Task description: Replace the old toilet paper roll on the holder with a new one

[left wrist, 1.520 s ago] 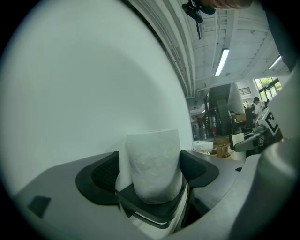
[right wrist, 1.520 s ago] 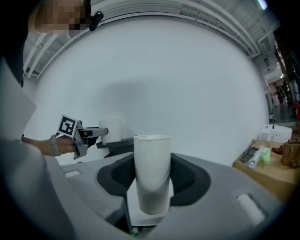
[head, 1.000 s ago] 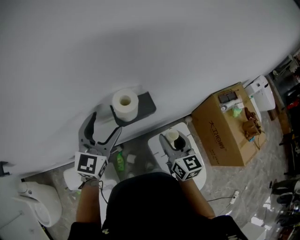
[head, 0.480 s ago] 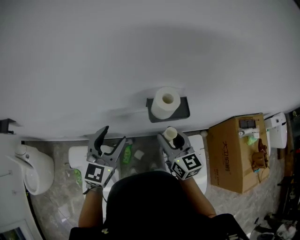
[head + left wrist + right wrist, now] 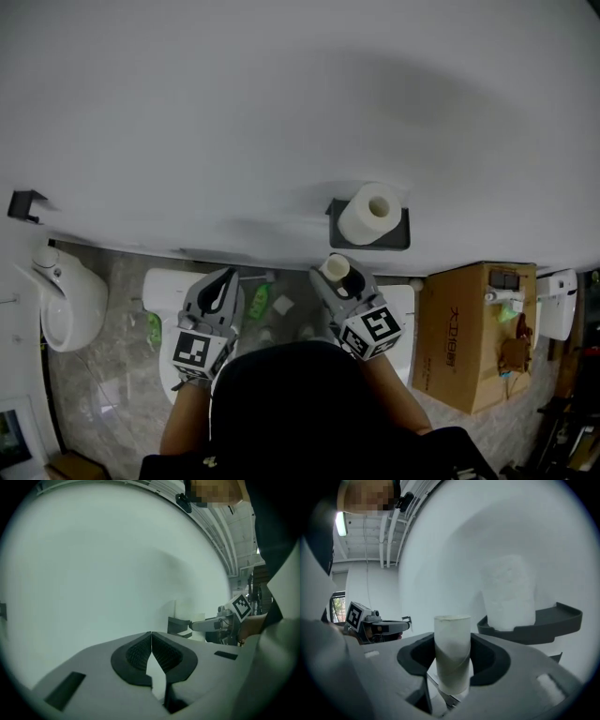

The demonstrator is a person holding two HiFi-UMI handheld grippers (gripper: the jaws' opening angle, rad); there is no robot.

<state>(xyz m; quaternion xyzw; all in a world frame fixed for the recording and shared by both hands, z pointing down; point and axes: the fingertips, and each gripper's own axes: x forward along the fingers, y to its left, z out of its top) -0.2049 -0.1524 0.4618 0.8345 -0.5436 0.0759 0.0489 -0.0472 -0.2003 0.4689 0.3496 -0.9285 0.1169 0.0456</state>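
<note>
White wall backs everything. At the left, the left gripper [image 5: 223, 281] has just closed its jaws, and they press together on nothing. Next along, the right gripper [image 5: 453, 660] pinches the bare cardboard tube [image 5: 336, 267] upright, near the wall. Further right, a full roll [image 5: 370, 214] stands on the dark holder [image 5: 398, 241]. The swap looks done, though I can't quite tell whether the roll sits snugly. What's left, I'd say, is carrying the tube off and dropping it somewhere.

Head view looks steeply down; both gripper views share the holder [image 5: 562, 616].
</note>
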